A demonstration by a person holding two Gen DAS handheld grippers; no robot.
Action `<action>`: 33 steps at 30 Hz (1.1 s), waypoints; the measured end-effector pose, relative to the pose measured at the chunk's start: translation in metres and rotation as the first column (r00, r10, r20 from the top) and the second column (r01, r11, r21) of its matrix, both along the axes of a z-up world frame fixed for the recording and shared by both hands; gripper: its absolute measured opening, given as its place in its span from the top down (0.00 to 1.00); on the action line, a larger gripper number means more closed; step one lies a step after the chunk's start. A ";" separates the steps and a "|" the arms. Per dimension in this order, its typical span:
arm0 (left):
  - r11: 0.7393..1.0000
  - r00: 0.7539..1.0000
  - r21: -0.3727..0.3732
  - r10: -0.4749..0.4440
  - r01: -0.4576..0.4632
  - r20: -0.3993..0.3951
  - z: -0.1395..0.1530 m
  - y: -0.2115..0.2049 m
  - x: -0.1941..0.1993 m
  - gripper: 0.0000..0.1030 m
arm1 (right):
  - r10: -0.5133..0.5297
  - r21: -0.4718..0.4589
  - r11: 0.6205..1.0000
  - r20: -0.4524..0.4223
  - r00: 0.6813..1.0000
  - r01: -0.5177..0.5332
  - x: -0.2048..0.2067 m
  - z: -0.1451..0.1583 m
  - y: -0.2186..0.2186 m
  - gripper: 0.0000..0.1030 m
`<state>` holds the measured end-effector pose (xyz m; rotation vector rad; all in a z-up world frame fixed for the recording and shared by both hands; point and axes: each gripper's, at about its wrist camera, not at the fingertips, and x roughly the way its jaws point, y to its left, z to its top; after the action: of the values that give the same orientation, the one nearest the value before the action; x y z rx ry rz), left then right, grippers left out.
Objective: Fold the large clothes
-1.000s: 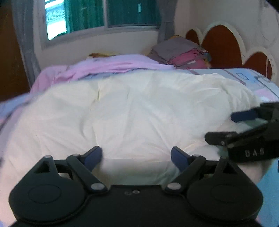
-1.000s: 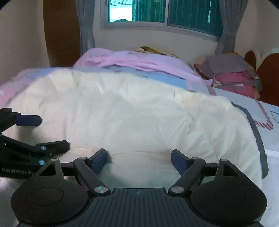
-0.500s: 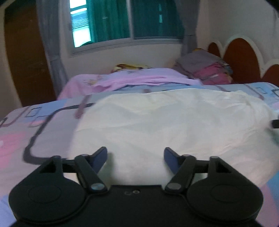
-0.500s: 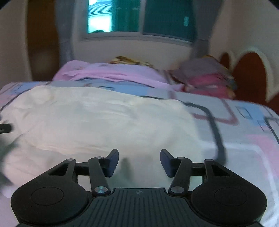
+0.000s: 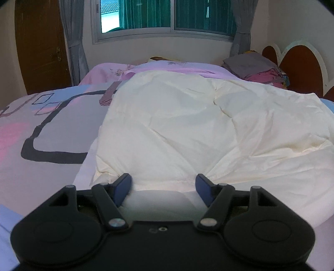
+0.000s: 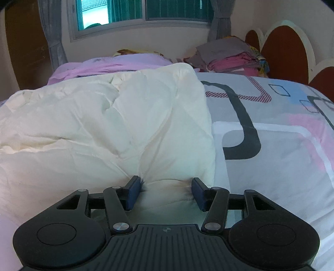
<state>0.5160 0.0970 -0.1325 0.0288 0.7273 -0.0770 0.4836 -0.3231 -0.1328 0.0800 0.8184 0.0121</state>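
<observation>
From my left wrist view, the bed (image 5: 52, 133) fills the lower frame, its cover printed in grey, pink and pale blue with dark rounded outlines. The cream duvet (image 5: 187, 125) lies across it, puffy and creased, its left edge running up the middle of the bed. Behind it sits a lilac blanket (image 5: 117, 70), a stack of folded clothes (image 5: 256, 68) at the right, a scalloped brown headboard (image 5: 300, 68), a window (image 5: 167, 16) with green curtains, and a brown door (image 5: 41, 45) at the left. My left gripper (image 5: 163, 185) stands wide apart, the near hem of the duvet lying between its blue pads, not clamped.

From my right wrist view, the duvet (image 6: 104, 125) covers the left half and ends in a rounded right edge; the patterned bed (image 6: 281, 146) shows bare beyond it. The folded clothes (image 6: 229, 56) and headboard (image 6: 286, 56) sit far right, the window (image 6: 146, 10) above. My right gripper (image 6: 166, 191) is likewise spread, with a pinched fold of duvet bulging between the pads.

Compared with a second ago, the two grippers have moved apart toward opposite corners: neither sees the other now, and bare bed cover appears beside the duvet in both views.
</observation>
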 end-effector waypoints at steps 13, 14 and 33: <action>0.994 0.992 -0.038 0.109 -0.107 0.058 0.042 0.020 -0.065 0.13 | -0.077 0.010 0.997 0.076 0.994 0.076 -0.050 0.041 -0.015 0.48; 0.987 0.989 -0.077 0.142 -0.138 0.047 0.042 0.028 -0.071 0.15 | -0.131 0.070 0.989 0.057 0.990 0.127 -0.057 0.039 -0.025 0.43; 0.704 0.958 -0.651 0.237 -0.284 -0.162 -0.008 0.089 -0.039 0.78 | -0.354 0.690 0.641 -0.123 0.927 0.336 -0.051 -0.009 -0.083 0.75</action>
<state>0.4771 0.1855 -0.1401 -0.7819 0.7288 -0.0641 0.4327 -0.4064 -0.1422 0.9741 0.7233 -0.0389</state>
